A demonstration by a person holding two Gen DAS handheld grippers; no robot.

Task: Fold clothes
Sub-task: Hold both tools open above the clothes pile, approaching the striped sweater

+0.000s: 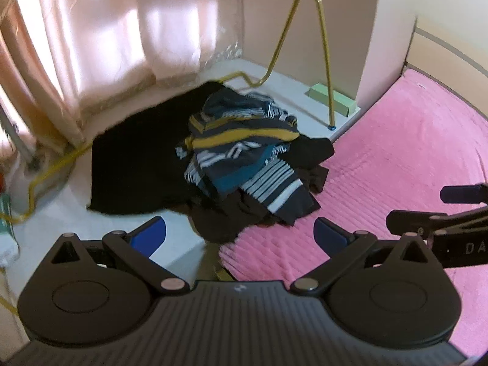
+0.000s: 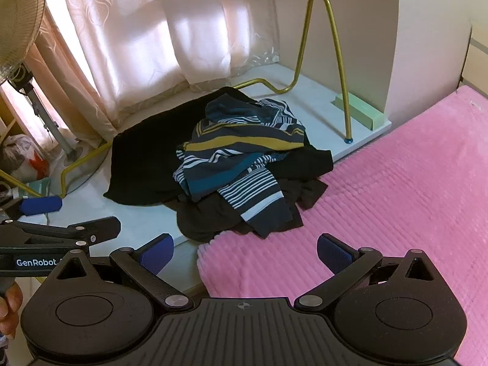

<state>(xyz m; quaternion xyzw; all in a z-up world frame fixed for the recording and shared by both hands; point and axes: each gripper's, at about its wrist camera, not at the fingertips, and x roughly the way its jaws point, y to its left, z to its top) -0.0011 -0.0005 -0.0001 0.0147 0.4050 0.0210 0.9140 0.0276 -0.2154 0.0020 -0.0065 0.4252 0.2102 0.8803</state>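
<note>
Left gripper: the left gripper (image 1: 239,233) hangs in the air short of the clothes, blue-padded fingers (image 1: 151,233) spread wide, nothing between them.
Right gripper: the right gripper (image 2: 245,251) hovers just beside it over the near edge of the bed, jaws wide apart and empty as well.
Clothes pile: a rumpled heap (image 2: 241,164) lies ahead of both grippers, half on the pale ledge (image 2: 143,228) beside the bed, half spilling onto the pink bedspread (image 2: 396,198).
Striped shirt: the striped shirt (image 1: 244,155), navy with white, teal and mustard bands, sits crumpled on top; one striped flap runs down toward the bed edge, its long axis slanting from the far left to the near right.
Black garment: the black garment (image 1: 137,164) is spread fairly flat under the heap, reaching left toward the curtain (image 1: 106,45).
Dark pieces: more dark cloth (image 2: 207,216) bunches under the striped flap, overlapping the bedspread's edge.
Surroundings: a gold metal rack (image 2: 335,45) stands behind the pile; a fan (image 2: 18,24) stands on the far left.
Hand: fingers of a hand (image 2: 10,308) grip the left tool's handle.
</note>
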